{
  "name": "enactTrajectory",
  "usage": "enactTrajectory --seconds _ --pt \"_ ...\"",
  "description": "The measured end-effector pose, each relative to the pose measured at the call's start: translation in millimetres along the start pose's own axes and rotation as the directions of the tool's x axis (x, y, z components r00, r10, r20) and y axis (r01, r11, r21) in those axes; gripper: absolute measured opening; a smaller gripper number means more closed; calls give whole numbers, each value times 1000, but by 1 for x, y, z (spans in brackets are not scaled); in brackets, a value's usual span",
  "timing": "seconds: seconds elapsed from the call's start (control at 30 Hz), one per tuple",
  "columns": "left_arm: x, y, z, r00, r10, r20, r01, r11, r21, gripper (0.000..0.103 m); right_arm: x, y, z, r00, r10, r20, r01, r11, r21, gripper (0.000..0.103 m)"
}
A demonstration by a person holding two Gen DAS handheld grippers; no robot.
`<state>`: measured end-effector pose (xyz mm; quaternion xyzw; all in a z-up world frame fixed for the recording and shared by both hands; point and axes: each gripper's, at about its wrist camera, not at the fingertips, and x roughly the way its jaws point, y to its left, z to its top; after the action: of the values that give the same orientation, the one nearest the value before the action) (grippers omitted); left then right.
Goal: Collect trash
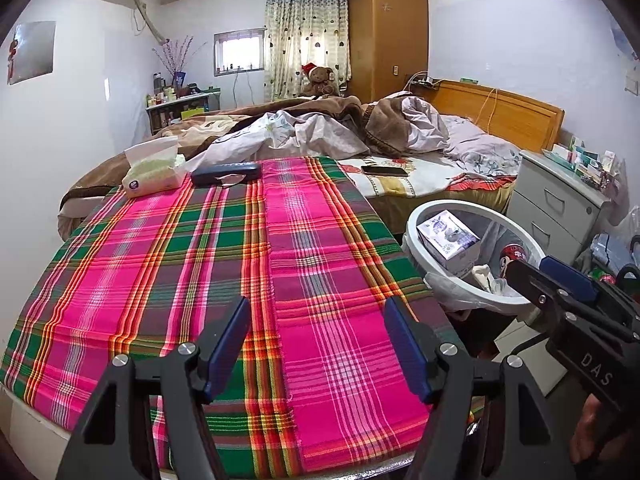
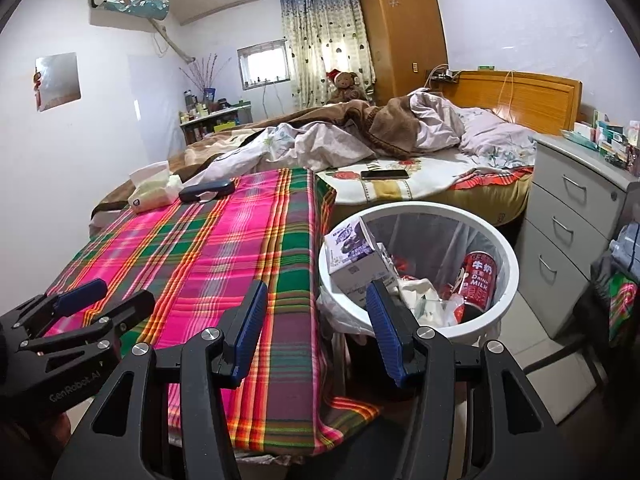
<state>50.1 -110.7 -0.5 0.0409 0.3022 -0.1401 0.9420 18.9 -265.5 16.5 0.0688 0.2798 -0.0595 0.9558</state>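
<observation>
Trash fills the round white plastic bin (image 2: 508, 280); both tongs (left (image 1: 316, 344), right (image 2: 316, 320)) gape empty, so scan the plaid-clothed surface (image 1: 200, 260) slowly.

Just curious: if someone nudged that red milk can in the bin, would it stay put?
Probably not. The red milk can leans on the liner of the white bin, on loose crumpled wrappers, so it would likely slide or roll. Its round side may be slippery.

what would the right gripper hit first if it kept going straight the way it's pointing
Probably the near rim of the white trash bin, or the milk carton leaning inside it. The open right gripper aims between the plaid cloth's edge and the bin; depth is unclear.
</observation>
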Motion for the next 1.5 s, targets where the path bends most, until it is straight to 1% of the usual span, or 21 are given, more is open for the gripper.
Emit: enactTrajectory --seconds 0.53,1.5 --pt "-5 3 0 1000 8 20 -7 1000 -10 71 -1 2 -2 1000 -2 -2 2 1000 -1 53" --pt "-13 3 3 1000 10 28 -9 1000 -9 71 -6 5 -4 1000 6 -5 -6 1000 10 53"
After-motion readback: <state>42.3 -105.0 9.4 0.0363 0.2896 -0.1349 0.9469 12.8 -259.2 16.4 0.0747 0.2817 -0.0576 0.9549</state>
